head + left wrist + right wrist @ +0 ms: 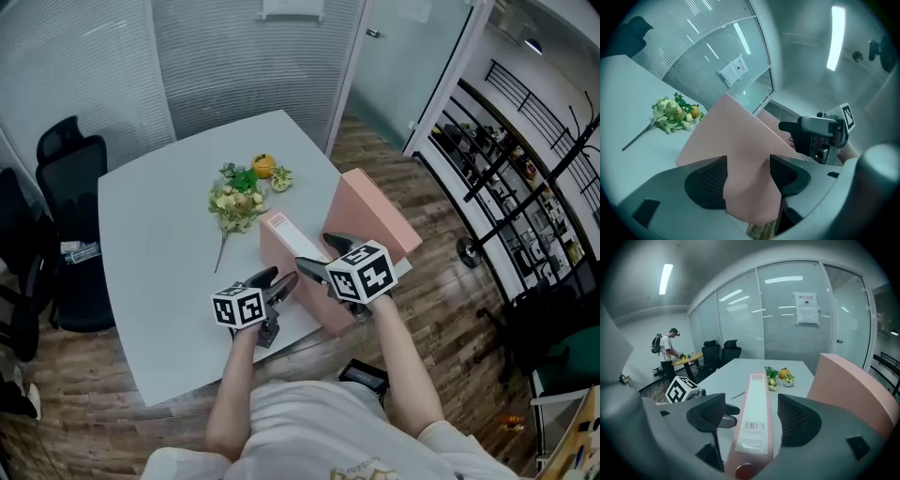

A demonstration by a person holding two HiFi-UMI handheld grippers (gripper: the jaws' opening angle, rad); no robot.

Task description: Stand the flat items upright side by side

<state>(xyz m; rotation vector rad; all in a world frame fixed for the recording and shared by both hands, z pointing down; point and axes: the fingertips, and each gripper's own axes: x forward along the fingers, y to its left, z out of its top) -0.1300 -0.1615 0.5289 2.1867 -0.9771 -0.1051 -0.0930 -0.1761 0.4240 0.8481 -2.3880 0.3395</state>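
Pink binder [754, 399] between parted jaws of right hand-held gripper [751, 416]

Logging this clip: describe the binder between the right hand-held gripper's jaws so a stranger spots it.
On the pale table, at the person's edge, are two pink binders. It is the left binder, nearer the flowers; its spine carries a white barcode label, while the right binder shows plain pink.
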